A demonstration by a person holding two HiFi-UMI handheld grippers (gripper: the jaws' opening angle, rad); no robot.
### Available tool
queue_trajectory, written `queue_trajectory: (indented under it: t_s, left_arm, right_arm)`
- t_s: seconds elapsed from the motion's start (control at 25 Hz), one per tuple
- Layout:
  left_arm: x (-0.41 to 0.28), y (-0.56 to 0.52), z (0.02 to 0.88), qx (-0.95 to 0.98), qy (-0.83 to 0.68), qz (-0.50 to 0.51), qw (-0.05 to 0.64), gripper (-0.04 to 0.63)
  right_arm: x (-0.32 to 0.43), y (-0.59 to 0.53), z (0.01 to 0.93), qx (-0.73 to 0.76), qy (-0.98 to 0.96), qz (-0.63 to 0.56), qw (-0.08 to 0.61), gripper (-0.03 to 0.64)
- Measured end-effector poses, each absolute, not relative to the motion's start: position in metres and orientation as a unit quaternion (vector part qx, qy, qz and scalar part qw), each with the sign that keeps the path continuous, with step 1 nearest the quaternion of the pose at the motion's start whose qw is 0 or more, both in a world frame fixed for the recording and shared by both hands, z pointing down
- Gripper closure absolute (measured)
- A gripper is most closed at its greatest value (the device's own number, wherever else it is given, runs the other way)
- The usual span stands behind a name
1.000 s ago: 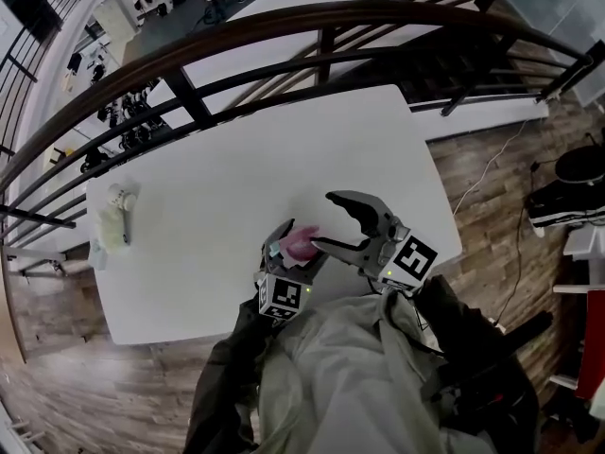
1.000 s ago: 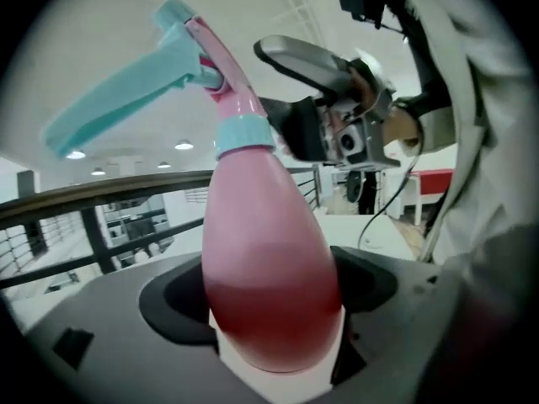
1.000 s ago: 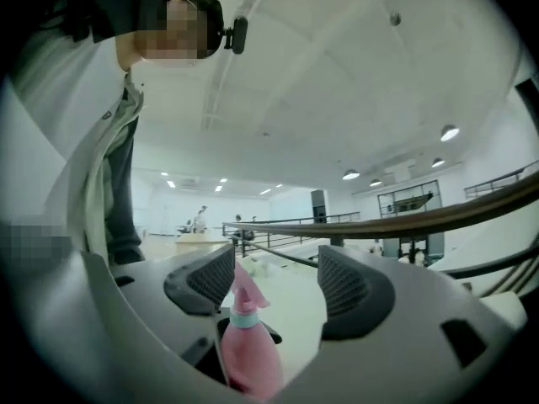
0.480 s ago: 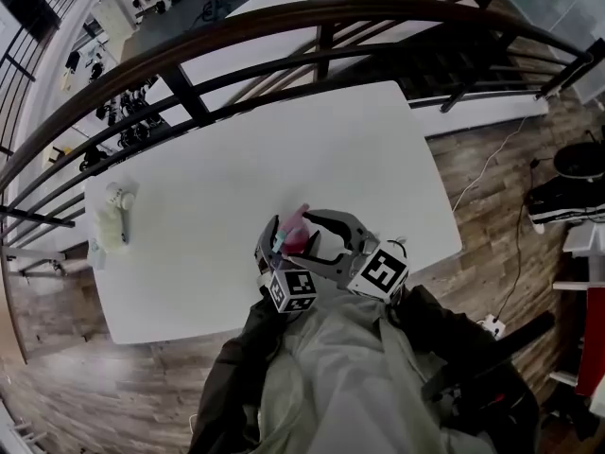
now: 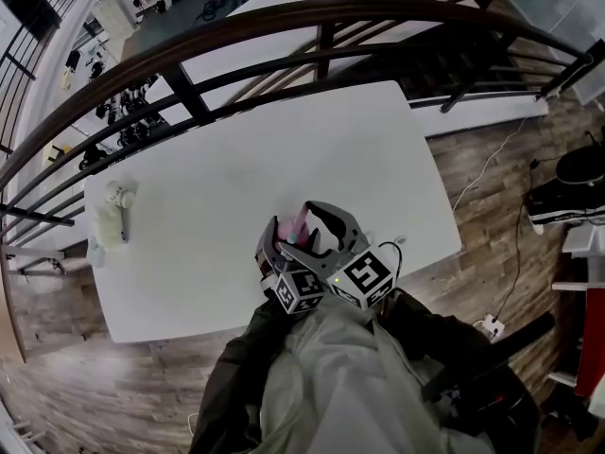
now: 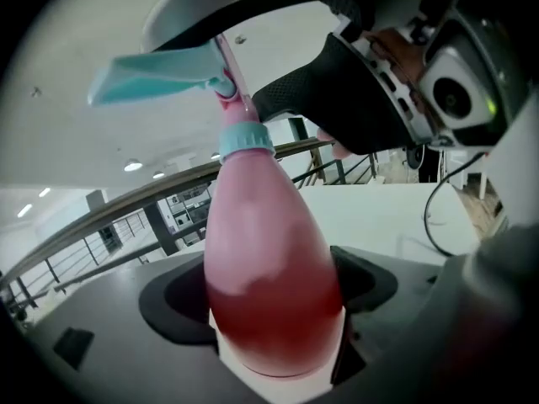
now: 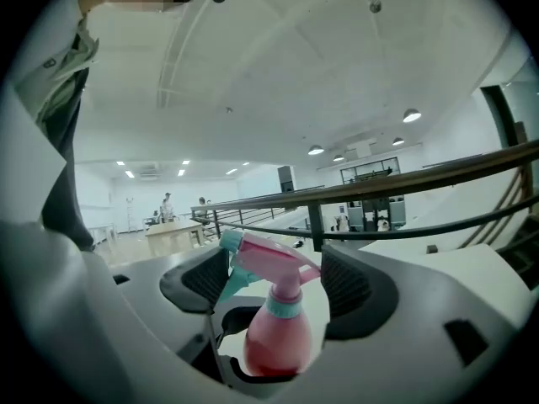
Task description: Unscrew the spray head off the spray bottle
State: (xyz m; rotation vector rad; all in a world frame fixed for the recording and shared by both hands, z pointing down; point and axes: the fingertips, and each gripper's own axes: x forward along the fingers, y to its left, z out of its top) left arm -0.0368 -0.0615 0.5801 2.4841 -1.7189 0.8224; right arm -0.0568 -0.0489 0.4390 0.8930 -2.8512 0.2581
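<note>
A pink spray bottle [image 6: 269, 268] with a teal collar [image 6: 246, 139] and a pink-and-teal spray head [image 7: 268, 257] stands upright over the near part of the white table [image 5: 217, 178]. My left gripper [image 6: 271, 310] is shut on the bottle's wide lower body. My right gripper [image 7: 271, 283] reaches in over the top. Its jaws have just been opening, and they stand on either side of the spray head without pressing on it. In the head view the bottle [image 5: 299, 223] shows between the left gripper [image 5: 277, 246] and the right gripper [image 5: 314, 229].
A small white and pale green object [image 5: 112, 218] lies near the table's left edge. A dark curved railing [image 5: 284, 26] runs behind the table. A thin cable [image 5: 395, 245] lies near the table's front right. Wooden floor surrounds the table.
The right gripper has moved left and down from beside the bottle until its jaws straddle the spray head. The left gripper tipped the bottle more upright.
</note>
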Motion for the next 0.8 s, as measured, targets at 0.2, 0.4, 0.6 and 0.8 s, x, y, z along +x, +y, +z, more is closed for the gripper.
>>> queue_trajectory:
  t_s: [0.2,0.4,0.6,0.8]
  left_arm:
    - [-0.018,-0.045,0.573,0.878,-0.438,0.193,0.015,0.166]
    - [0.008,-0.003,0.561,0.96,-0.234,0.155,0.009,0.166]
    - [-0.001,-0.022,0.551,0.943,-0.299,0.143,0.013,0.166]
    - [-0.018,-0.048,0.567,0.888,-0.412,0.202,-0.013,0.166]
  right_arm:
    - [-0.068,-0.014,0.422,0.075,-0.996,0.01,0.039,0.284]
    - [-0.046,0.009,0.418,-0.12,-0.989,0.043,0.07,0.287]
    - [-0.041,-0.011,0.418,-0.027,-0.996,0.051,0.065,0.285]
    - [-0.035,-0.01,0.423,0.085,-0.993,0.018,0.079,0.285]
